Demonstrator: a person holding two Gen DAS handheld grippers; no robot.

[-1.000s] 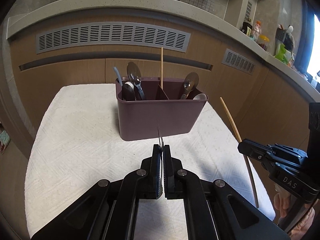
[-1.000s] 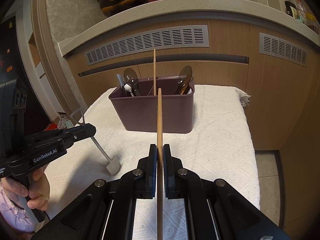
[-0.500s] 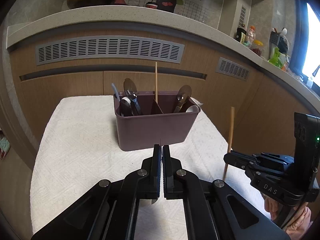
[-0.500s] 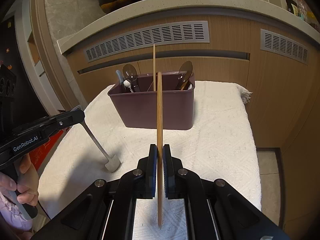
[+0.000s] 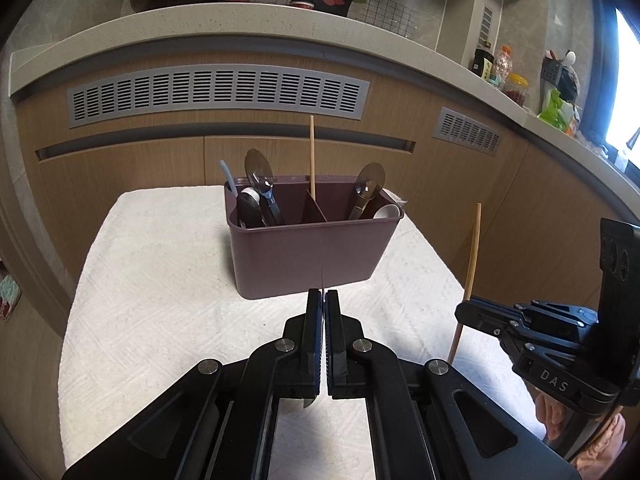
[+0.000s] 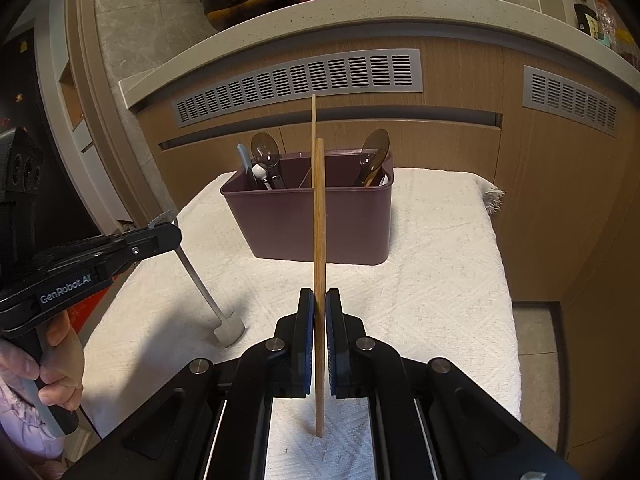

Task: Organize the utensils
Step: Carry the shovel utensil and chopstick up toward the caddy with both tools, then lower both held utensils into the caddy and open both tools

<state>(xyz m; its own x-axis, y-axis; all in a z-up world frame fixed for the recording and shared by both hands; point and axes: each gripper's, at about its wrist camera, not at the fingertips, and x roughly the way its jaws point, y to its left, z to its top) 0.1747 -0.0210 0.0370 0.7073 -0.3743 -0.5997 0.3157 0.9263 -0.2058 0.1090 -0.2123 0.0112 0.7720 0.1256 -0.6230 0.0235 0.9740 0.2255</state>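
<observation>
Chopstick (image 6: 319, 240) pinched upright in right gripper (image 6: 319, 300), jaws pressed onto it mid-shaft, lower tip hanging just above the towel (image 6: 440, 280). It sits dead ahead at 12 o'clock, lined up w/ the purple caddy (image 6: 308, 220) and its middle section, where a second chopstick (image 6: 313, 120) already stands.

Left gripper (image 5: 321, 300) is clamped on a thin metal utensil (image 6: 200, 280), seen edge-on from its own cam. From the right cam it hangs at 9 o'clock, flat end close to the towel, can't tell if touching. Looks like a knife or small spatula, not sure.

Caddy: spoons (image 5: 258, 168) in the left section, another spoon (image 5: 370, 188) on the right.

Risks, my read:
- Grip is mid-shaft on a round stick, so it could pivot or slip if the tip hits the caddy rim on the way in.
- Needs more lift first: lower tip is well below rim height, would hit the front wall and shove the caddy back on the towel.
- Both grippers heading for the same caddy could collide, best one at a time.
</observation>
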